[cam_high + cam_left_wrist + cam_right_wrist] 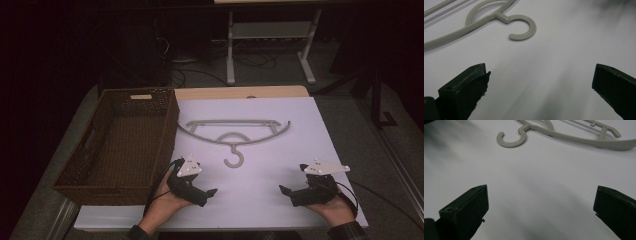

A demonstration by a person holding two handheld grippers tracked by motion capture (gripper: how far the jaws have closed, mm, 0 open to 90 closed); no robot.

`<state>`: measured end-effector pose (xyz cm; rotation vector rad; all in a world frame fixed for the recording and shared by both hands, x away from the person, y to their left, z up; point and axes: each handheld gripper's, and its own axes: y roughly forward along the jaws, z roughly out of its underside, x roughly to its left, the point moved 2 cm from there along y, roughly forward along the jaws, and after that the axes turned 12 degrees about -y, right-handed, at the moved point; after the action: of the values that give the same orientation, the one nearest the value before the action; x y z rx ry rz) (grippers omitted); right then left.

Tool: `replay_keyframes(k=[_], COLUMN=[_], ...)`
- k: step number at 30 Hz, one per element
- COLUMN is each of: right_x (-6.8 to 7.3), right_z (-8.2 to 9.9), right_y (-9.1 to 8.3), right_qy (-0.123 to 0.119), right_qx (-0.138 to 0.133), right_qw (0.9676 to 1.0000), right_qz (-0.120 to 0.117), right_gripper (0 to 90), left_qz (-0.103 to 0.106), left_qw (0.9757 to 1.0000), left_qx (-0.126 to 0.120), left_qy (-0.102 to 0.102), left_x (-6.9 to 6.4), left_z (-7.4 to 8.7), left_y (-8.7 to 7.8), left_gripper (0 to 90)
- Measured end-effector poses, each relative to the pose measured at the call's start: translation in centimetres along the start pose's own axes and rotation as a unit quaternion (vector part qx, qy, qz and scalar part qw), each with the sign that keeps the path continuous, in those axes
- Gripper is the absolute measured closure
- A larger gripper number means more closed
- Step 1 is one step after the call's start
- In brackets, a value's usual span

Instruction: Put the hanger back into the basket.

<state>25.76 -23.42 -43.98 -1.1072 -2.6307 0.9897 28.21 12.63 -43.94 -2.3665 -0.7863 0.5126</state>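
- Left claw (pixel 214 191): one. I see its jaws spread wide in the left gripper view, nothing between them, touching nothing but bare white sheet beneath. It sits low at the near left of the worktop (pixel 280 105), held in a hand (pixel 167 205), just right of the basket.
- Right claw (pixel 283 189): one. Jaws likewise wide apart in the right gripper view, empty, with only white sheet under them. It sits at the near right, held in the other hand (pixel 332 207), tip pointing toward the left claw.
- Hanger (pixel 233 131): one, grey plastic, lying flat on the sheet near the worktop's middle, beyond both claws and between them. Its hook (pixel 234 157) points toward my side, bar on the far side. Neither claw touches it; I count it well apart from each.
- Basket (pixel 165 120): one, dark brown wicker, rectangular, at the left of the worktop, its right wall overlapping the sheet's left edge. Nothing visible inside it.
- Sheet (pixel 300 145): one, white, covering most of the worktop.
- Grey plates: two, one atop each claw.
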Motion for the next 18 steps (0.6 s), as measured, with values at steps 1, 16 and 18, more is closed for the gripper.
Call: replay_keyframes(k=[1,16,18], right_x=[0.0,-0.4,-0.5], right_z=[0.0,-0.8,-1.3], right_y=[0.0,0.5,1.0], right_qy=[0.000,0.014,0.010], right_qx=[0.000,0.011,0.017], right_qw=[1.0000,0.9998,0.9994], right_qz=[0.000,-0.008,-0.029], right_gripper=[0.0,9.1,16.0], left_qz=[0.001,0.000,0.001], left_qw=[1.0000,1.0000,1.0000], left_qx=[0.000,-0.002,-0.001], left_qy=[-0.001,-0.009,-0.008], left_x=[0.0,0.0,-0.1], left_z=[0.0,-0.8,-0.7], left_y=[0.0,0.3,0.2], left_gripper=[0.0,0.0,0.0])
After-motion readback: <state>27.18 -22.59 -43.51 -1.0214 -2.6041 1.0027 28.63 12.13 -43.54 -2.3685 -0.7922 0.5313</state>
